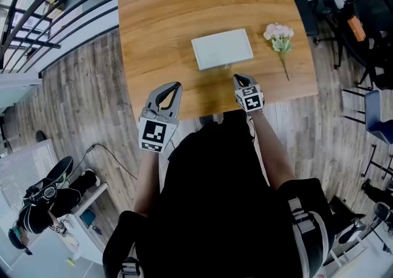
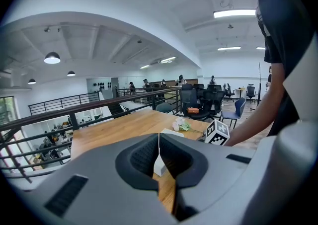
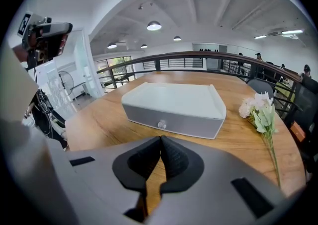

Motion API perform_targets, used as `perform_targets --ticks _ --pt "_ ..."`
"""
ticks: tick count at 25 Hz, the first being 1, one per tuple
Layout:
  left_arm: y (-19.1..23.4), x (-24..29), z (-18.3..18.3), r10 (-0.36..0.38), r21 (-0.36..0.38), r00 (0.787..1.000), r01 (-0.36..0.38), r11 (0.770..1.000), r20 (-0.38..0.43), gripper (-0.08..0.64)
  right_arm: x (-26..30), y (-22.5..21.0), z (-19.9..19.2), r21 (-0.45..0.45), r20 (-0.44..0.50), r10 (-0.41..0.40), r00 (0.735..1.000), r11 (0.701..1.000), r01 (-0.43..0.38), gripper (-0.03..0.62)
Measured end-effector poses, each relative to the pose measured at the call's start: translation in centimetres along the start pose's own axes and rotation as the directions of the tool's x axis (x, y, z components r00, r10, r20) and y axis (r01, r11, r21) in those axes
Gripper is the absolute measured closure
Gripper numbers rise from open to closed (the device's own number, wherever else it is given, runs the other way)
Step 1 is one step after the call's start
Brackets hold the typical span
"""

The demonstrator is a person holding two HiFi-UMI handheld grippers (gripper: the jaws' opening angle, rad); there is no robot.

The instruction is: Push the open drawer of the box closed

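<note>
A flat white box (image 1: 222,49) lies in the middle of the wooden table (image 1: 166,13). Its grey drawer front (image 3: 169,122) with a small clear knob (image 3: 161,124) sits flush with the box body and faces me. My right gripper (image 1: 240,80) is shut and empty, its tips a short way in front of the knob (image 1: 226,65), not touching it. My left gripper (image 1: 174,89) is shut and empty, over the table's near edge, left of the box. In the left gripper view the box (image 2: 171,134) shows past the closed tips (image 2: 159,142).
A small bunch of pale pink flowers (image 1: 280,38) with a green stem lies right of the box, also seen as flowers (image 3: 258,110). Black office chairs (image 1: 319,0) stand beyond the table's right side. A metal railing (image 1: 37,19) runs along the left.
</note>
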State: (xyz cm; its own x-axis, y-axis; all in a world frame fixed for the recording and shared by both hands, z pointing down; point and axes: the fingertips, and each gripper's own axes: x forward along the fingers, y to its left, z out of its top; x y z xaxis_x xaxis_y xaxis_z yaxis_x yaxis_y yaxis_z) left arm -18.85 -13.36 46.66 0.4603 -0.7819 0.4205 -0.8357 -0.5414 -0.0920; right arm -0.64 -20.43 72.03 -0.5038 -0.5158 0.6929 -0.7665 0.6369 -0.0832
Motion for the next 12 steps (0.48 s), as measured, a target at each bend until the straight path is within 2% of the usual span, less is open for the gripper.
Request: perform_targets --ticks 12 --pt "-1.7 -2.0 -0.8 -0.039 0.008 0.999 0.039 0.999 0.025 0.535 -4.2 1.7 -1.4 0.029 0.050 -0.017 0.999 0.999 0.015 0.577"
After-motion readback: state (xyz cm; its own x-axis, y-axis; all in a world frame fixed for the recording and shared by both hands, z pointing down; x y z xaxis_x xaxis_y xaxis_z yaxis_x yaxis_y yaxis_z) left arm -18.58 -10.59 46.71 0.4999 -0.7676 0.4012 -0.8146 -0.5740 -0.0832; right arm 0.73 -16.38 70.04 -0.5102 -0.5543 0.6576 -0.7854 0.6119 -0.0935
